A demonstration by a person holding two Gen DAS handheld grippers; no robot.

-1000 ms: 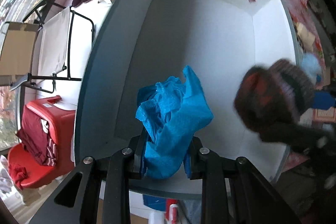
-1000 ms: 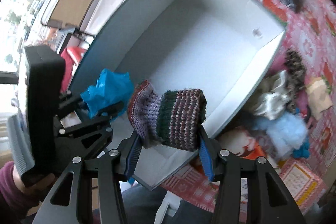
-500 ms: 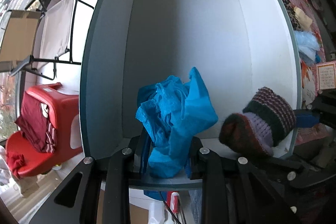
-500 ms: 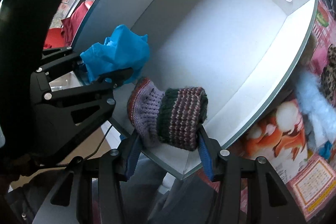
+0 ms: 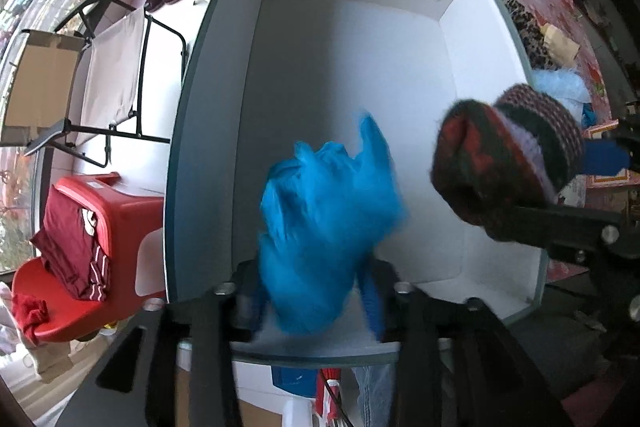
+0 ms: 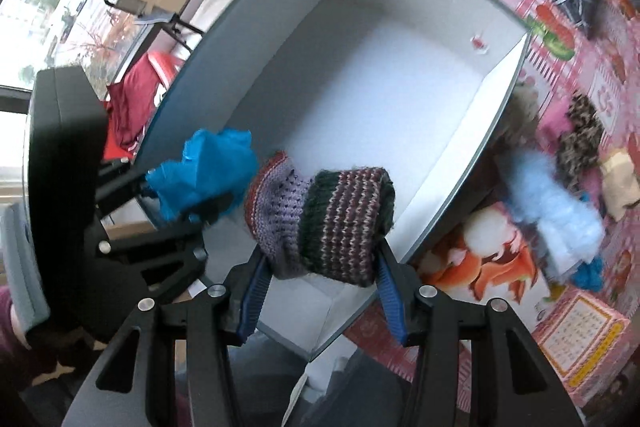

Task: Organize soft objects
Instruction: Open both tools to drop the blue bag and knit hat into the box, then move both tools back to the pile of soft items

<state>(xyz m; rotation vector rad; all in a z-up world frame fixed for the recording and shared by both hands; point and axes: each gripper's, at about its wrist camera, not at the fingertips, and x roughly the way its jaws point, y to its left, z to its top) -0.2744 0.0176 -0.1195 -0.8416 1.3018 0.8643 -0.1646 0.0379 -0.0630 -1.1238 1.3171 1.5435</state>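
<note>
Left gripper point(image 5: 316, 291) is clenched on the blue cloth point(image 5: 328, 227) and right gripper point(image 6: 320, 275) grasps the knit hat point(image 6: 324, 219), both held over the near end of the white box point(image 6: 360, 99)

Bright blue cloth point(image 5: 328, 227), purple-green-maroon striped knit point(image 6: 332, 223), white-lined grey box point(image 6: 360, 99)

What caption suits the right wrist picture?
Right gripper holds a striped knit hat over an empty white box.
</note>
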